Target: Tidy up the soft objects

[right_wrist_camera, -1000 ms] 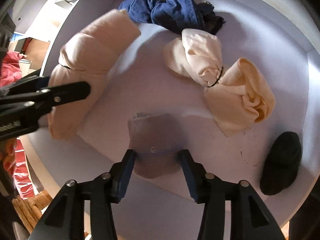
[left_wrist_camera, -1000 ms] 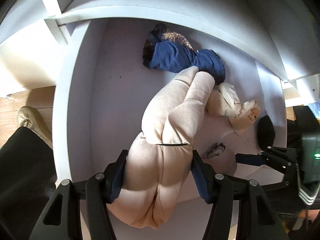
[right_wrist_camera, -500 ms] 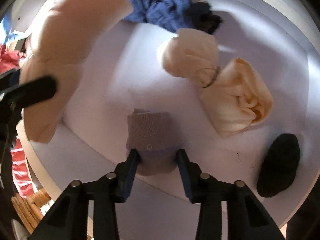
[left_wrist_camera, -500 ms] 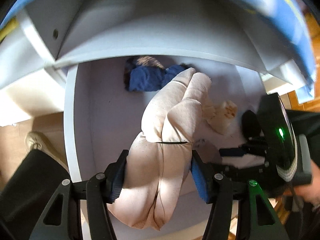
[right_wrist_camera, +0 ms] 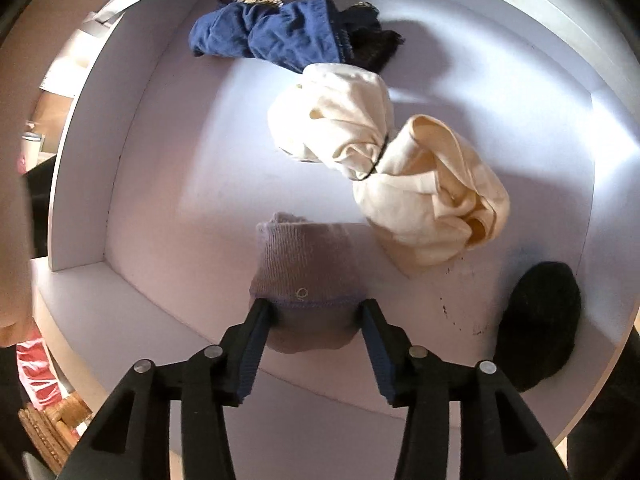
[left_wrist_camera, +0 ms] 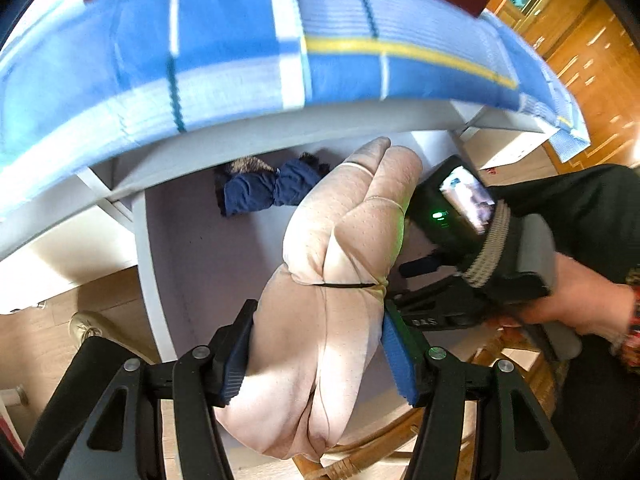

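My left gripper [left_wrist_camera: 318,312] is shut on a fat beige bundle [left_wrist_camera: 340,248] tied with a black band, held up above the white drawer [left_wrist_camera: 192,248]. In the right wrist view my right gripper [right_wrist_camera: 316,308] points down into the drawer [right_wrist_camera: 160,160] over a mauve sock [right_wrist_camera: 308,256]. Its jaws are opening. The sock lies on the drawer floor between them, its sides at the pads but not squeezed. A hand [left_wrist_camera: 580,300] holding the right gripper shows at the right of the left wrist view.
In the drawer lie a cream bundle [right_wrist_camera: 400,168] tied in the middle, a navy bundle [right_wrist_camera: 276,36] at the back and a black sock [right_wrist_camera: 540,312] at the right. A blue checked cloth [left_wrist_camera: 240,60] hangs over the drawer. Wicker [right_wrist_camera: 48,420] and a shoe [left_wrist_camera: 92,328] are outside.
The left gripper has risen with the beige bundle, out of the drawer and mostly out of the right view. The right jaws squeezed the mauve sock, then widened again.
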